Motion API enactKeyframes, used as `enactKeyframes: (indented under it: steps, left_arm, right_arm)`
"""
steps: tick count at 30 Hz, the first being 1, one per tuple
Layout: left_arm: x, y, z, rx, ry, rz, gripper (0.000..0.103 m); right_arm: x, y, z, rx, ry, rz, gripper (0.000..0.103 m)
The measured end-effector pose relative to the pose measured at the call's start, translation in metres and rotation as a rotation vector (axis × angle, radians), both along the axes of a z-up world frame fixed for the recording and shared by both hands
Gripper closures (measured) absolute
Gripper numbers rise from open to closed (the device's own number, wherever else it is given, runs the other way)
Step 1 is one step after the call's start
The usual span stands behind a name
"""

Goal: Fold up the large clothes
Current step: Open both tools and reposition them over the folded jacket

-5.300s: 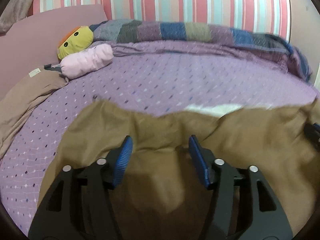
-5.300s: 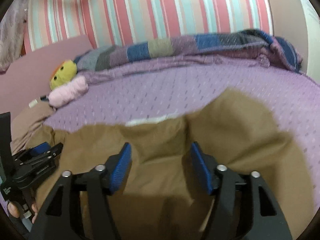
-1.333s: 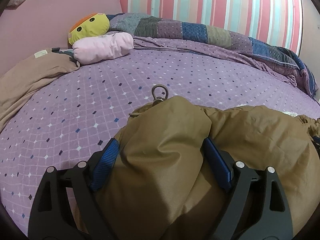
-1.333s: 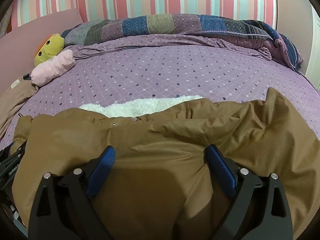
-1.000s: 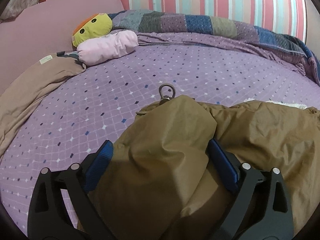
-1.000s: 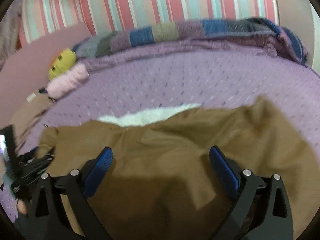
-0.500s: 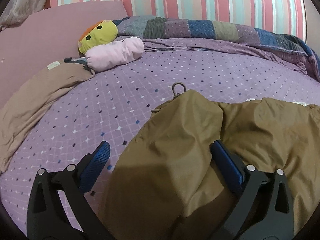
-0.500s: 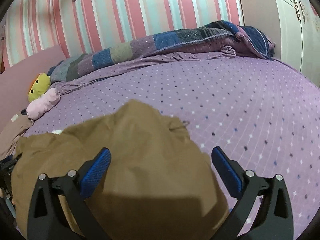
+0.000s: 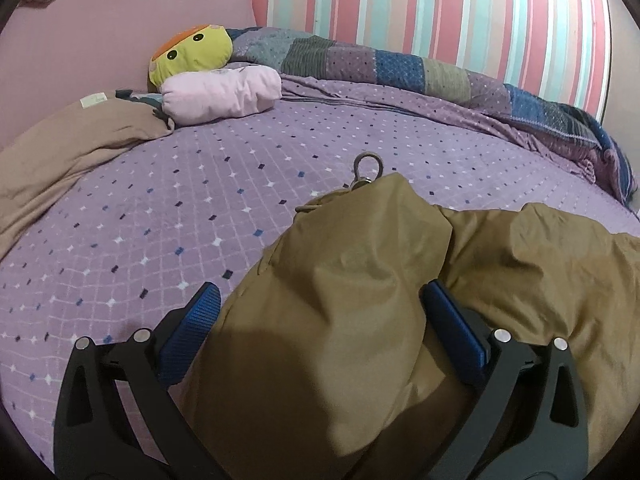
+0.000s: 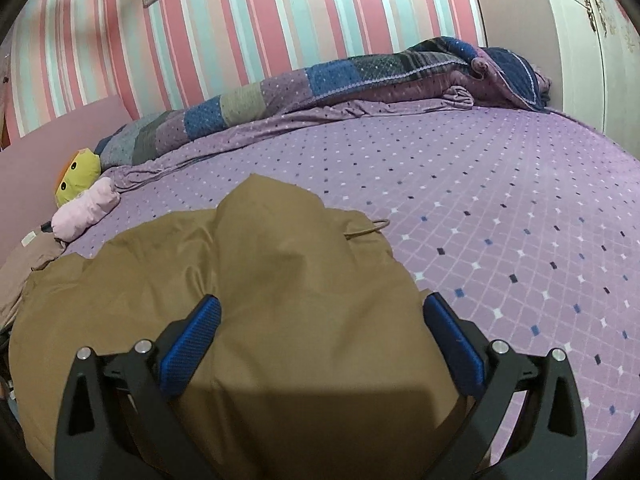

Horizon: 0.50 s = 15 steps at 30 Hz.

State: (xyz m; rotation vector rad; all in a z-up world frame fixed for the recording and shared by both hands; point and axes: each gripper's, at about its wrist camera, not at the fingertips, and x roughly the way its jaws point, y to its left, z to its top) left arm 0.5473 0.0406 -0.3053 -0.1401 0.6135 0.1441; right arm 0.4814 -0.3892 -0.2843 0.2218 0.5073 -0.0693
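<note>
Brown coat (image 10: 280,272) amid open bedsheet (image 10: 500,200)

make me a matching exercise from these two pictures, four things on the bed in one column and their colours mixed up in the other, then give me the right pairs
Things:
1. jacket
2. bed sheet
3. small pillow
4. soft toy

Colours:
A. pale pink
B. yellow with orange
C. brown
D. purple with small diamonds

Pairs: 1-C, 2-D, 3-A, 4-B
</note>
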Motion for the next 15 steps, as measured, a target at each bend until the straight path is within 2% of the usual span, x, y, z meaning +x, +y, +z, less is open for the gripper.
enactKeyframes:
  steps: [6, 9, 12, 15]
  left_arm:
    - [0.004, -0.003, -0.004, 0.023, 0.016, 0.016, 0.003]
    - [0.013, -0.008, 0.002, 0.065, 0.104, 0.015, 0.003]
    - [0.003, -0.014, 0.018, 0.144, 0.173, 0.01, 0.003]
    - [-0.022, -0.013, 0.044, 0.16, 0.182, -0.03, 0.003]
  right_arm:
    - [0.004, -0.003, -0.004, 0.037, 0.003, 0.011, 0.002]
    - [0.008, -0.001, -0.003, 0.015, 0.063, -0.027, 0.002]
    - [-0.004, 0.002, 0.018, -0.003, 0.156, -0.057, 0.002]
    - [-0.038, -0.001, 0.047, 0.034, 0.103, -0.018, 0.002]
